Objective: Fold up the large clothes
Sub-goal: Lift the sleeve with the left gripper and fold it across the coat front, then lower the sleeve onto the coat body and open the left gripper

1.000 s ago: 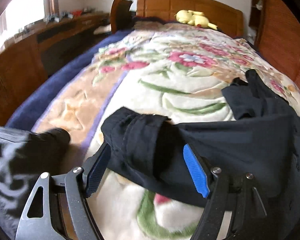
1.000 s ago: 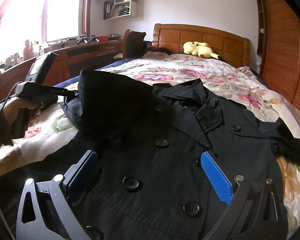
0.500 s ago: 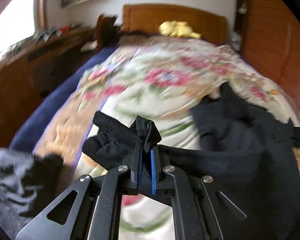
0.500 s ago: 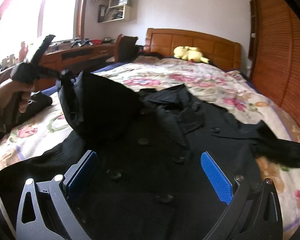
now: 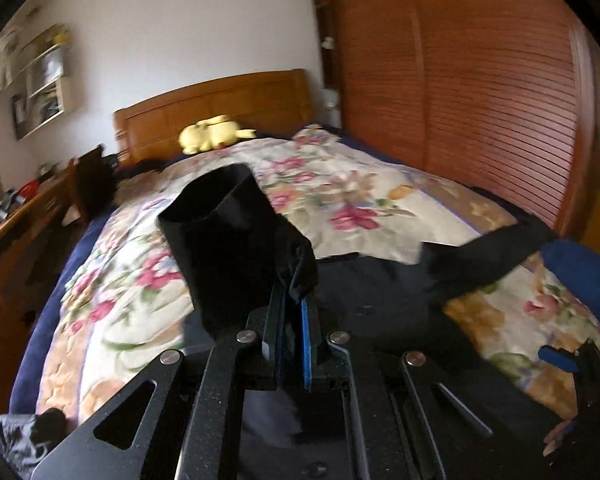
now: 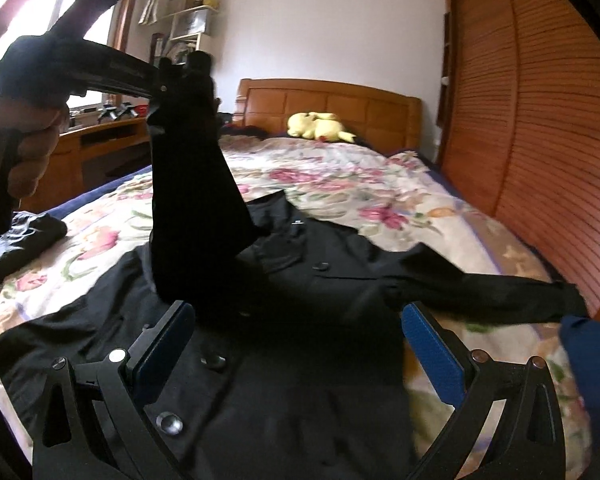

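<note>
You are folding the black double-breasted coat (image 6: pixel 284 360), and the step in hand looks like the first sleeve fold. Your left gripper (image 5: pixel 290 320) is clamping the cuff end of the left sleeve (image 5: pixel 228 248) between nearly touching blue pads, and you are holding that sleeve raised above the coat's body, its open cuff pointing toward the wooden headboard (image 5: pixel 216 112).

The coat is lying front-up, buttons showing, on the floral bedspread (image 6: pixel 340 184), directly beneath both tools. Your right gripper (image 6: pixel 300 344) is hovering over the button front with its jaws spread wide, gripping nothing. The other sleeve (image 6: pixel 492 292) is lying stretched out to the right, toward the slatted wardrobe doors (image 6: pixel 540 140).

Next, I judge, you are needing to carry the raised sleeve across the chest and lay it flat, then reach your free gripper toward the outstretched sleeve.
</note>
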Action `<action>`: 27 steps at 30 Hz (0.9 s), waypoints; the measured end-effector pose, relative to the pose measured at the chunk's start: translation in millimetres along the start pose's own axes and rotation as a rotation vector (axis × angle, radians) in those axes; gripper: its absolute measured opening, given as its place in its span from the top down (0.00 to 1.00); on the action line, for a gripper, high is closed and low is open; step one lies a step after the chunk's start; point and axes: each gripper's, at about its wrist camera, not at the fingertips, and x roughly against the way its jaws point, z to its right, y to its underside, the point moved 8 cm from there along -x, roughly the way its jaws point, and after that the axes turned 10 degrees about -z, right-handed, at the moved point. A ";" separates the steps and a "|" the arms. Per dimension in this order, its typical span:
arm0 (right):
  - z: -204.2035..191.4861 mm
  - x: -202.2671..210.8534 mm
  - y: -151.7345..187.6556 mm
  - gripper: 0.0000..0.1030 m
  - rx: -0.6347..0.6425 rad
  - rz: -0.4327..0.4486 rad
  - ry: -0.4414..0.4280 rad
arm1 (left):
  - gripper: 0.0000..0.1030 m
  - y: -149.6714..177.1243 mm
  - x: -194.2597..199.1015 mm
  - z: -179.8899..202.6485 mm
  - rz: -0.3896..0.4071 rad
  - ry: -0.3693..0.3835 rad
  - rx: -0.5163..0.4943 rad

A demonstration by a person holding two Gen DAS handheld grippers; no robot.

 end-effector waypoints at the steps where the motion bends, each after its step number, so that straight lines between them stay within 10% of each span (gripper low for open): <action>1: 4.4 4.4 1.2 0.00 -0.005 -0.001 0.009 | 0.93 0.4 1.3 9.3 0.000 -0.003 -0.015; 20: 31.6 13.3 -5.2 0.00 -0.083 -0.022 0.086 | 0.62 98.1 34.7 95.0 -0.149 0.216 -0.115; 27: 31.9 9.6 -8.1 0.00 -0.095 -0.026 0.087 | 0.33 125.8 63.8 88.2 -0.118 0.240 -0.082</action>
